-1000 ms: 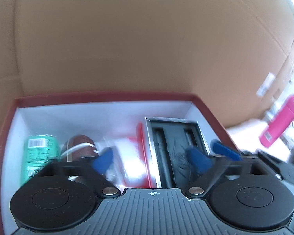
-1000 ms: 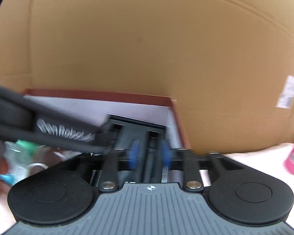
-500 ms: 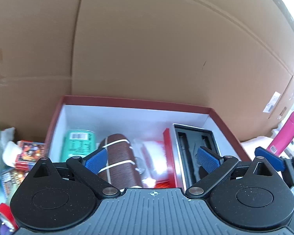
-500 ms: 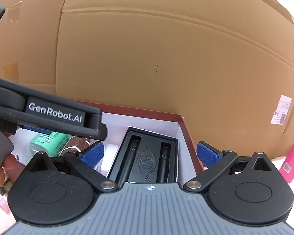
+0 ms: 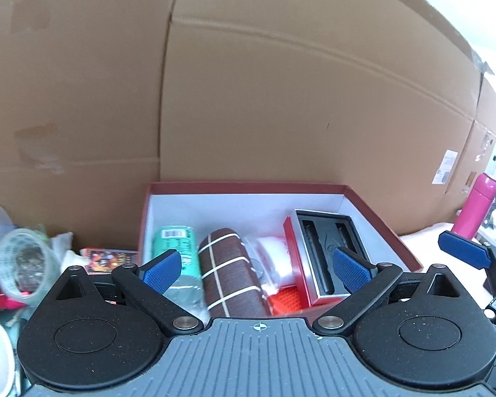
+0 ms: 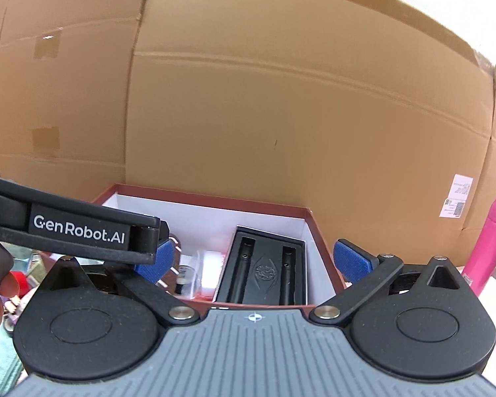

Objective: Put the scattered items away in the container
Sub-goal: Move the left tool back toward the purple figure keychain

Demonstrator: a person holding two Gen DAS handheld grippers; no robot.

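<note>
The left gripper (image 5: 258, 269) and right gripper (image 6: 253, 261) both hung with jaws spread and nothing between them, above the near rim of the red box (image 5: 248, 187). Inside lay a green can (image 5: 175, 241) at 9 o'clock, a brown roll (image 5: 229, 274) centrally, and a black case (image 5: 327, 248) at 3 o'clock against the right wall. A cardboard wall (image 5: 281, 99) rose directly behind. Loose clutter (image 5: 26, 264) sat outside at 9 o'clock, a pink bottle (image 5: 476, 208) at 3 o'clock.
</note>
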